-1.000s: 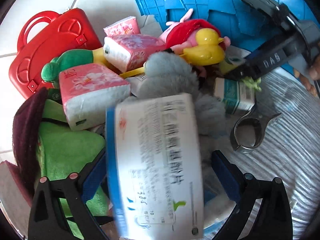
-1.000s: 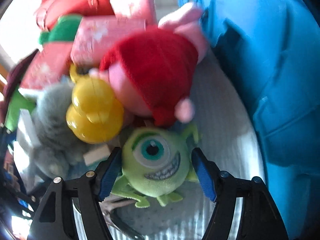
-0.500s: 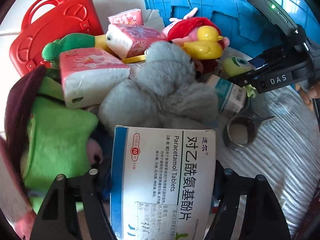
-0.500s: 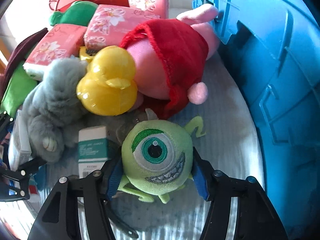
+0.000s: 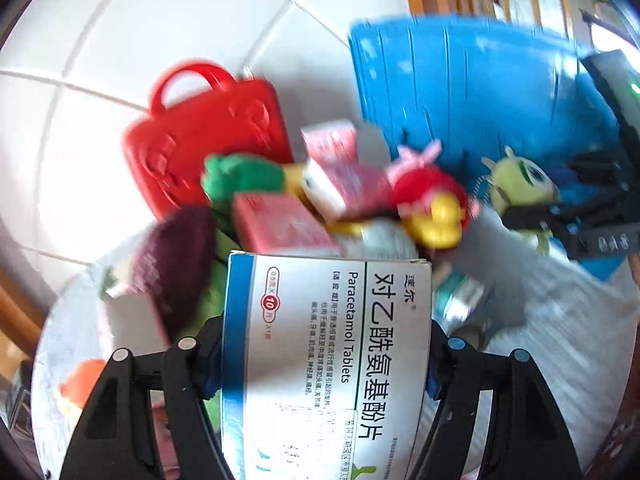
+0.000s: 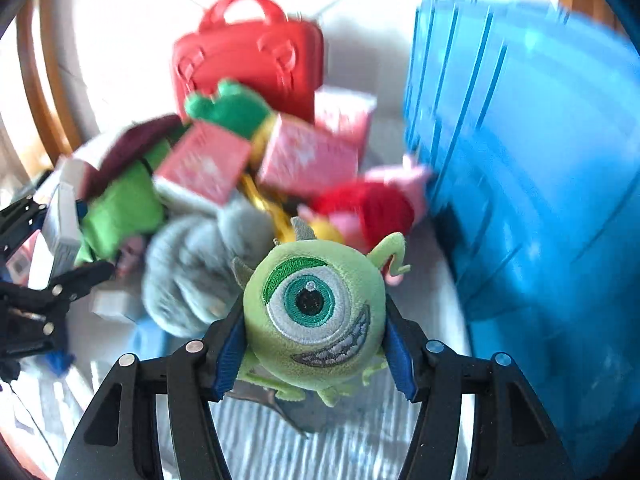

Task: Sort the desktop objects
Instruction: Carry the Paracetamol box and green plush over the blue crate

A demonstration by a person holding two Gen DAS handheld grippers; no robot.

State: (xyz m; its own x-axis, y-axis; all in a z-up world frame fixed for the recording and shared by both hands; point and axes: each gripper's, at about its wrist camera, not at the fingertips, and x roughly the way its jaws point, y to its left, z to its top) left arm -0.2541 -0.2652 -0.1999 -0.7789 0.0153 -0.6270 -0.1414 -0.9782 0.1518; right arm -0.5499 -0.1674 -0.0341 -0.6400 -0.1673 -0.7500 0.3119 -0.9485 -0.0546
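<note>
- I'm reading "Paracetamol Tablets" in Latin letters on the white-and-blue medicine box (image 5: 326,364), running lengthwise along its face.
- I'm seeing large Chinese characters beside that line, 对乙酰氨基酚片, with a smaller 速尔 at their top end.
- I'm making out a red circle with "10" near the box's blue stripe, and faint small print beside it that is too small for me to read.
- I'm catching white letters on the black right gripper (image 5: 612,240), too blurred to read.
- I'm finding nothing readable in the right wrist view.
</note>
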